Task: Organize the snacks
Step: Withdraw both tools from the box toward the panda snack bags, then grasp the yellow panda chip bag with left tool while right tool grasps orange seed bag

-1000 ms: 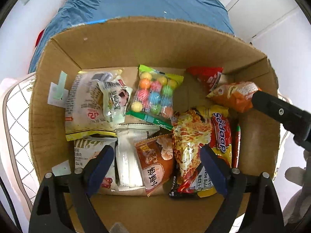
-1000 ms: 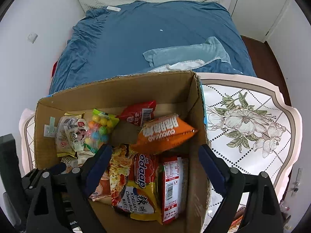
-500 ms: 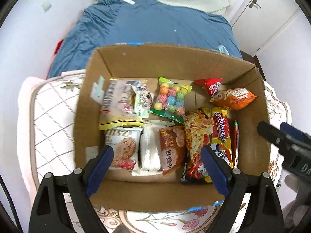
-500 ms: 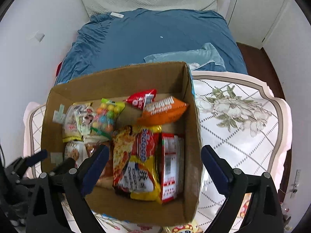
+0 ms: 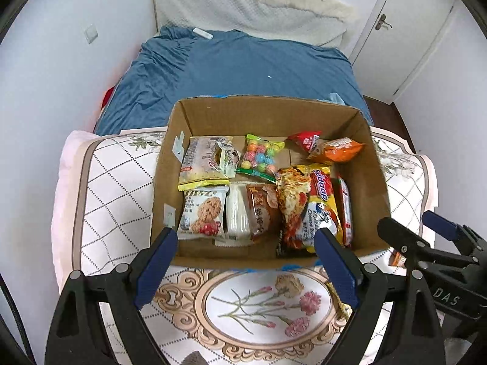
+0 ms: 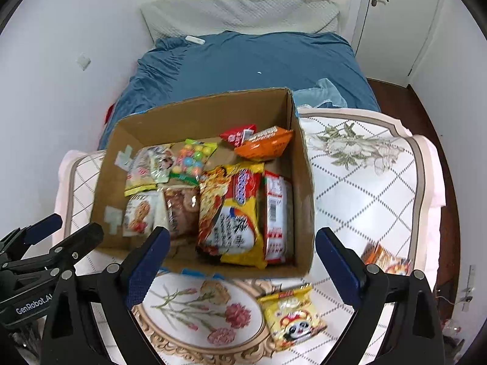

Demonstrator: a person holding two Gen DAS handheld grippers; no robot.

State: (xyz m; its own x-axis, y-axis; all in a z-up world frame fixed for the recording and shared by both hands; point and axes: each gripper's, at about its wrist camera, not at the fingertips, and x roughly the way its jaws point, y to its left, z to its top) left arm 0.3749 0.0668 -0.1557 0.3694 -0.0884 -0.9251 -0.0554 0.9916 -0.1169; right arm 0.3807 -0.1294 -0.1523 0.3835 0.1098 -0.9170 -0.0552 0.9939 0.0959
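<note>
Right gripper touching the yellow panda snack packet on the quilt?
Apart. The right wrist view shows the right gripper open and empty, quilt visible between its fingers and the yellow panda packet.

"sedaap" on yellow noodle packet (image 5: 319, 194), "genrobot.ai" on left gripper (image 6: 54, 240)
</note>
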